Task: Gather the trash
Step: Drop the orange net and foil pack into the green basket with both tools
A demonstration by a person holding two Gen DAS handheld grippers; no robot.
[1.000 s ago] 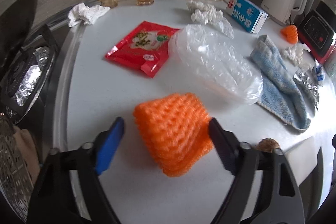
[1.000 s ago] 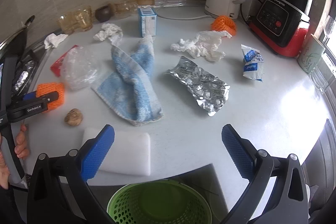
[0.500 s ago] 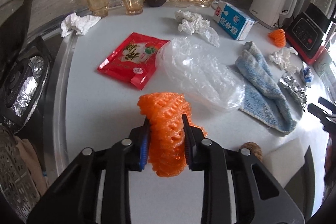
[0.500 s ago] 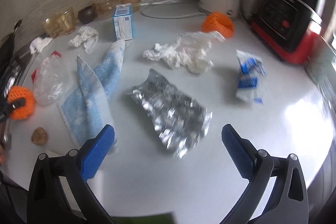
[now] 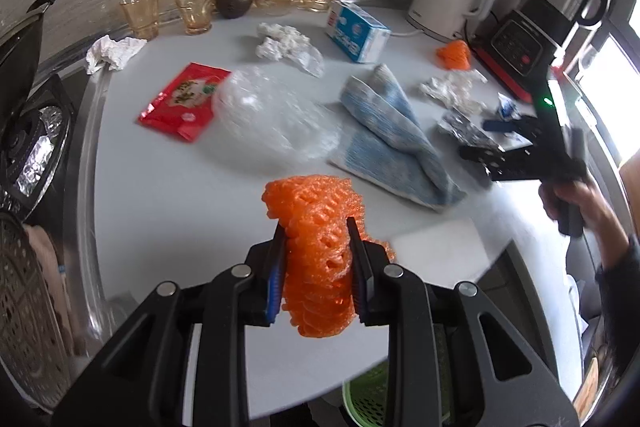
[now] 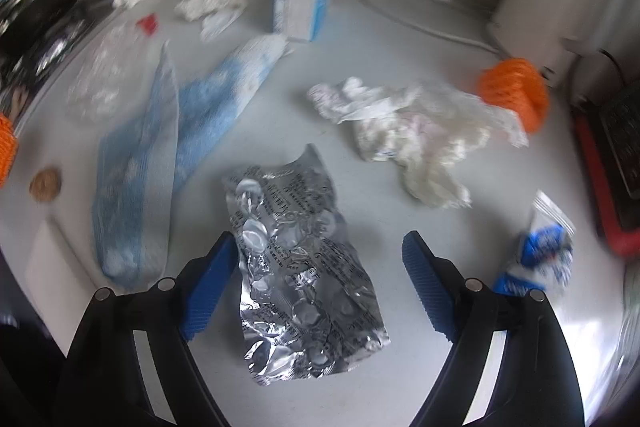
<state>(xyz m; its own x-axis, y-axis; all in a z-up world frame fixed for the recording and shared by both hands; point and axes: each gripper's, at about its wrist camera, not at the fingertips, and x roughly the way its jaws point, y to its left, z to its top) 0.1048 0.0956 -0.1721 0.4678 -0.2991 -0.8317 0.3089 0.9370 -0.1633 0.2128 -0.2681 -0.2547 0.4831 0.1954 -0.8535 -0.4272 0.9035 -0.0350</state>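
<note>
Left wrist view: the left tongs are clamped on an orange foam net, lifted above the table, with the green bin showing below the table edge. Nothing appears binned yet. A red packet, clear plastic bag and blue towel lie beyond.

Right wrist view: the right tongs gape wide, holding nothing, straddling a crumpled foil wrapper. A second orange net, white tissue heap and milk carton remain; nothing blocks the foil.

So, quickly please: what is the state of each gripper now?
Left gripper: closed on the orange foam net, lifted off the counter.
Right gripper: open, empty, over the crumpled foil wrapper.
</note>
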